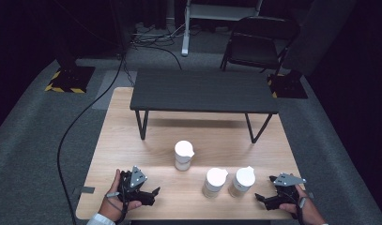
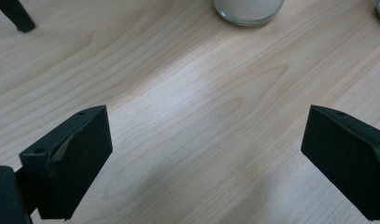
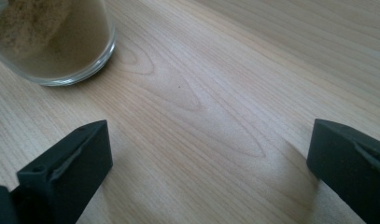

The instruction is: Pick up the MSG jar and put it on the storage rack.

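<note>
Three glass jars with white lids stand on the wooden table: one jar in the middle, a second jar and a third jar side by side nearer the front. My left gripper rests at the front left, open, with bare wood between its jaws. My right gripper rests at the front right, also open and holding nothing. In the right gripper view a jar of tan powder stands just beyond the left jaw. The left gripper view shows a jar base far ahead.
A low black bench stands across the far half of the table, its legs resting on the wood. A folding chair and cables lie on the floor behind. Bare wood lies between the jars and the bench.
</note>
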